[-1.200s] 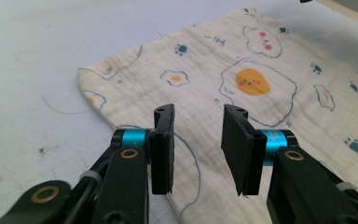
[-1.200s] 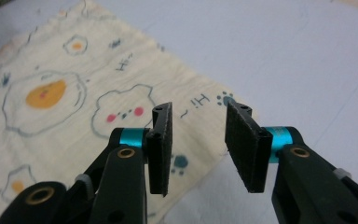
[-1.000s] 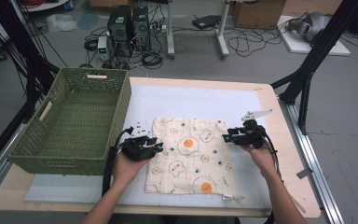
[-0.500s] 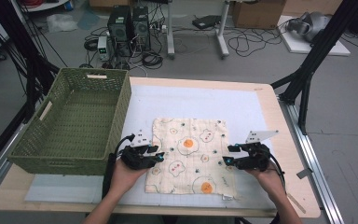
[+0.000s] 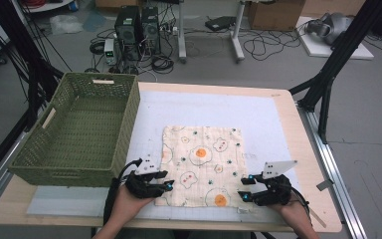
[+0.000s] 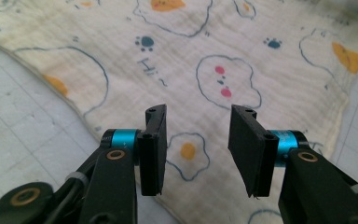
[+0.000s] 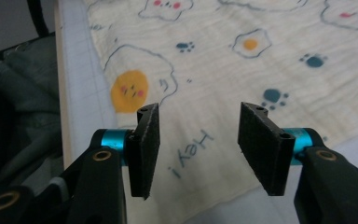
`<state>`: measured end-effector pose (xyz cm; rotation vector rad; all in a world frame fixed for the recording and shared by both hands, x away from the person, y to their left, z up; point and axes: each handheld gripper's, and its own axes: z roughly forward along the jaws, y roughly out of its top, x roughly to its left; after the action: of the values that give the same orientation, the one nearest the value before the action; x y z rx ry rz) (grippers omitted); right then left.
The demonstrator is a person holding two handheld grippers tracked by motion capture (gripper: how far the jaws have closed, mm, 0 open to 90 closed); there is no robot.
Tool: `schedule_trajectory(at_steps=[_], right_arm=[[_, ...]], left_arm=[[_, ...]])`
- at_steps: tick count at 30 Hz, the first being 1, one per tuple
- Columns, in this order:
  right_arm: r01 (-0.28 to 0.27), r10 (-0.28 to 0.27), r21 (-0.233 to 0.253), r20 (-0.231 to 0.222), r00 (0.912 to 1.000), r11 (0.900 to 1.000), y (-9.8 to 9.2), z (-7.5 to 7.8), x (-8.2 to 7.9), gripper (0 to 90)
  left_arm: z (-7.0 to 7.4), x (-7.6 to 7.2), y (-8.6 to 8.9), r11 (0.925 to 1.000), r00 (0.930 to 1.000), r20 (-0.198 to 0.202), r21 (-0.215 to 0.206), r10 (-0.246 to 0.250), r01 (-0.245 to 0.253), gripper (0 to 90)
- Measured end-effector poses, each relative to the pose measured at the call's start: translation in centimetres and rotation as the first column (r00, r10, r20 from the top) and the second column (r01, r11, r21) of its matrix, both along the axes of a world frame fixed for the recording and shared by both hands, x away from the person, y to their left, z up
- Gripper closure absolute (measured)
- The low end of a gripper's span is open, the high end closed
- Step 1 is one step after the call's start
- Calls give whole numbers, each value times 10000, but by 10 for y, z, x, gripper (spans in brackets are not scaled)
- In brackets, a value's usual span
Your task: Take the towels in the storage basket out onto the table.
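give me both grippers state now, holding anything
Left gripper: open, holding nothing, jaws over the cloth near its edge.
Right gripper: open, holding nothing, jaws over the cloth's near edge.

cloth (image 6: 205, 60) | print "Hi" | also "Hey!", upside down in right gripper view

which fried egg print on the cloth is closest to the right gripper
The egg with the orange yolk at the cloth's near edge, just left of the right gripper; the other eggs sit farther off.
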<state>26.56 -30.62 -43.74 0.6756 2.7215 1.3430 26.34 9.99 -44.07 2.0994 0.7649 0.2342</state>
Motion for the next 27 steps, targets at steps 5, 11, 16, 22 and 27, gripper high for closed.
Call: schedule_trajectory(at_steps=[5,11,16,22,27], right_arm=[[-288,286,-429,-71,9996,9987,1,-4,-1,588],[-228,230,-883,14,9997,9958,4,-6,-1,703],[-322,346,-1123,196,9992,9932,4,-5,0,848],[-528,531,-1025,-5,9986,9933,0,-5,-1,883],[-663,664,-996,-27,9978,9928,-3,-4,-4,882]], left_arm=[[-4,-4,1,9986,9991,-233,396,-342,351,663],[-5,-4,4,9989,9995,-180,378,-269,276,791],[-6,-4,6,9992,9995,-201,302,-251,257,872],[-5,-6,6,9990,9992,-244,323,-310,318,883],[-4,-11,7,9984,9988,-222,370,-426,434,882]])
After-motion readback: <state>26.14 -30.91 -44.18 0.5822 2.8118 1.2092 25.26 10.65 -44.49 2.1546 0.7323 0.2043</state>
